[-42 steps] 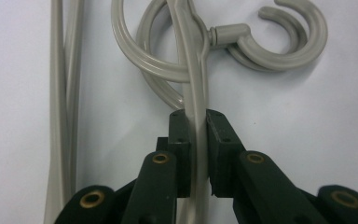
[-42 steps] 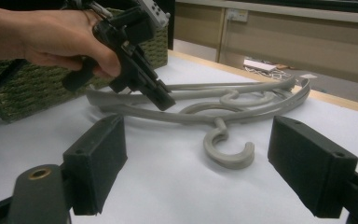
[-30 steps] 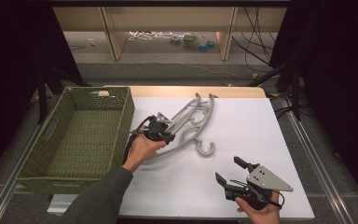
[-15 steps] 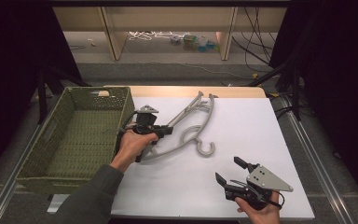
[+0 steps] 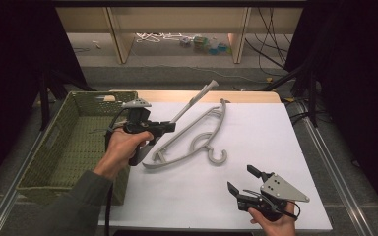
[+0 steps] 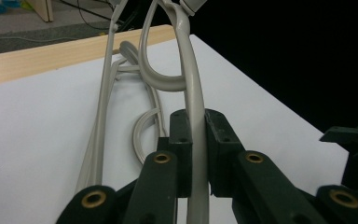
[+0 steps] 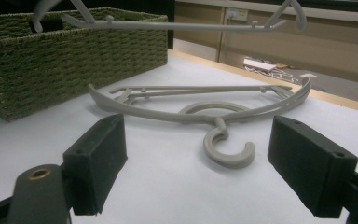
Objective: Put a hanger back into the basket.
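The left gripper (image 5: 170,127) has its jaws clamped on a grey hanger (image 5: 193,102), lifted off the white table (image 5: 275,142) beside the green basket (image 5: 74,147); a second hanger (image 5: 192,142) lies flat. Swing it clear before lowering. The right gripper (image 5: 243,181) waits wide open.

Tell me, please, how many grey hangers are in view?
2: one hanger is lifted at an angle, clamped in the left gripper; the other hanger lies flat on the white table.
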`<state>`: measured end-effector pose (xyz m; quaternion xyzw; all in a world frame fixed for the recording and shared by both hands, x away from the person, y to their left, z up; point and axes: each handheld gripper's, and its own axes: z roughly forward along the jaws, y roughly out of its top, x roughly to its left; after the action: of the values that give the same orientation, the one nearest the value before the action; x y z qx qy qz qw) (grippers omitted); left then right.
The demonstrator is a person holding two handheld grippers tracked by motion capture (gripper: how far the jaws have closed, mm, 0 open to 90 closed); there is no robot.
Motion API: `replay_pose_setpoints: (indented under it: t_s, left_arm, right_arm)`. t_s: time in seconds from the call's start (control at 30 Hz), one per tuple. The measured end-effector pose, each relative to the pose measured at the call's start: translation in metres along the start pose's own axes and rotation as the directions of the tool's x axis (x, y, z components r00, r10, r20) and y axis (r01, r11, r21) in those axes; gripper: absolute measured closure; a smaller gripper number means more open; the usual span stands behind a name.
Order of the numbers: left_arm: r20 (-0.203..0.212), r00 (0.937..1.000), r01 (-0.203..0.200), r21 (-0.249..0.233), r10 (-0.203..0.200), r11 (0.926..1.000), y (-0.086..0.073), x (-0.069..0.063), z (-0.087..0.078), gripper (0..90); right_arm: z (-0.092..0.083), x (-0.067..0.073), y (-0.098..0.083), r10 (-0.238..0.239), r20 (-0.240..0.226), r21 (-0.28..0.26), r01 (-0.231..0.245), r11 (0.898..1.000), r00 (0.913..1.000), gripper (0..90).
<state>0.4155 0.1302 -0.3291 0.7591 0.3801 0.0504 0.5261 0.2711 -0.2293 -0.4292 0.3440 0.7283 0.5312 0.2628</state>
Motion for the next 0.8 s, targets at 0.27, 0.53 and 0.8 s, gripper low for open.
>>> replay_pose_setpoints:
  t_s: [0.27, 0.53, 0.8]
  left_arm:
    - [0.016, 0.9996, -0.024, -0.038, 0.025, 0.999, 0.017, -0.005, -0.04, 82.2]
    - [-0.029, 0.9979, -0.059, -0.063, 0.057, 0.9963, 0.023, -0.001, -0.079, 82.1]
    - [-0.077, 0.9962, -0.046, -0.082, 0.04, 0.9956, 0.009, 0.018, -0.113, 82.2]
  right_arm:
    - [0.002, 0.0, -0.001, 0.003, -0.001, -0.016, -0.003, 1.0, 1.0, 20.3]
    - [0.002, 0.0, -0.001, 0.005, -0.003, -0.014, -0.005, 1.0, 1.0, 20.3]
    - [0.002, 0.0, -0.001, -0.005, 0.004, -0.019, 0.005, 1.0, 1.0, 19.6]
